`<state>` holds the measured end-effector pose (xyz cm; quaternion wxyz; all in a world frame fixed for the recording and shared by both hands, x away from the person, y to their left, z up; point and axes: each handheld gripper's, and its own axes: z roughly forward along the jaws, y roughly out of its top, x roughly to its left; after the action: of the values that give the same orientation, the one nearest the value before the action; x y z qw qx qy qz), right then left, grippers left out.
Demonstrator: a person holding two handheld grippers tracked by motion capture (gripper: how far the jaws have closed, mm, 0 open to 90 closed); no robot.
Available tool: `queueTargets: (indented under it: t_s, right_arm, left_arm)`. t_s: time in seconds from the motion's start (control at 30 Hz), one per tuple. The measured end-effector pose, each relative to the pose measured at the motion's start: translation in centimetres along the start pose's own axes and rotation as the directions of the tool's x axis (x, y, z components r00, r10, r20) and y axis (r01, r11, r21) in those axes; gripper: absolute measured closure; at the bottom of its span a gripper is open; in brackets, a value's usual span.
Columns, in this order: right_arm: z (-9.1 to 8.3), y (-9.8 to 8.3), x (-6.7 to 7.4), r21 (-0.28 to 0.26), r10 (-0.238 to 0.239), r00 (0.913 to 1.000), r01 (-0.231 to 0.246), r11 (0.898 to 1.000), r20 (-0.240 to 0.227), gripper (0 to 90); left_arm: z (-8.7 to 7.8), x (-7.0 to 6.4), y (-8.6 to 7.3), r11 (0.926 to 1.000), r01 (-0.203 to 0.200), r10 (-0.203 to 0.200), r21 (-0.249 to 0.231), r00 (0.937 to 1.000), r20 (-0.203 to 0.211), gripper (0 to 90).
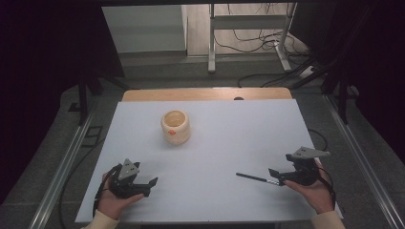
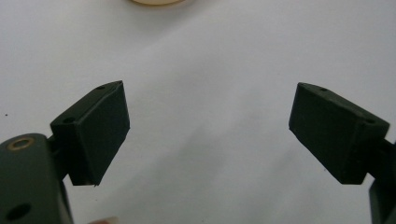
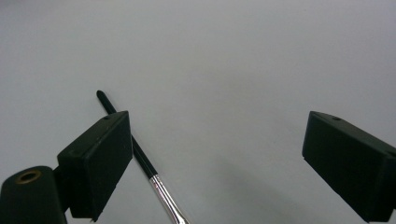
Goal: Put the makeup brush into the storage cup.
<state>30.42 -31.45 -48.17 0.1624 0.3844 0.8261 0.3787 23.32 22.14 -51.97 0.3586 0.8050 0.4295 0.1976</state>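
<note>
Right tongs (image 1: 281, 174), spread wide, sit at the brush's (image 1: 253, 178) 3 o'clock end; its handle runs toward 9. Left tongs (image 1: 145, 183), also spread, rest well apart.

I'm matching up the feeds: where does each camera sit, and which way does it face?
High view: above the person's side, looking forward and down on the table; both hands show, left hand-held gripper and right hand-held gripper.
Left gripper view: rides the left hand-held gripper, facing the cup; open jaws.
Right gripper view: rides the right hand-held gripper, over the brush; open jaws.
Shared: the high view also shows the cup and brush.
</note>
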Motion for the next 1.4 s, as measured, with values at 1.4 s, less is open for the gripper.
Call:
queueTargets:
  t_s: [1.4]
  right_arm:
    - [1.6,5.0,2.6,0.156,-0.197,0.9756,0.211,0.965,-0.097,7.2]
  left_arm:
    - [0.0,0.0,0.2,1.0,-0.004,0.004,-0.002,1.0,0.006,12.9]
